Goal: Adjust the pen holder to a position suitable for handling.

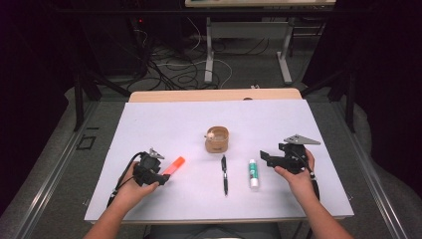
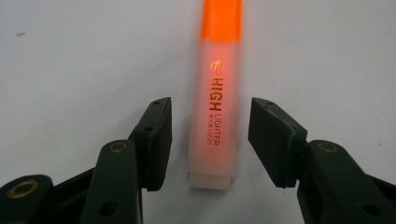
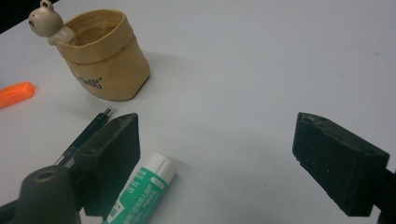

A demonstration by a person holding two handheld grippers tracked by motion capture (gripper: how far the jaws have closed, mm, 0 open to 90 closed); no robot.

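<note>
A white table (image 1: 199,119) carries four things. A tan cup (image 1: 217,140) stands near its middle — in front of it lies a pen (image 1: 224,174), a highlighter (image 1: 174,165) to its left, a glue stick (image 1: 254,173) to its right.

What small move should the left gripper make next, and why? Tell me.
Probably close the left gripper on the orange highlighter. The highlighter lies flat on the white table between the jaws, with gaps on both sides, so the pads do not yet press on it. Once gripped, it could go to the tan pen holder.
</note>
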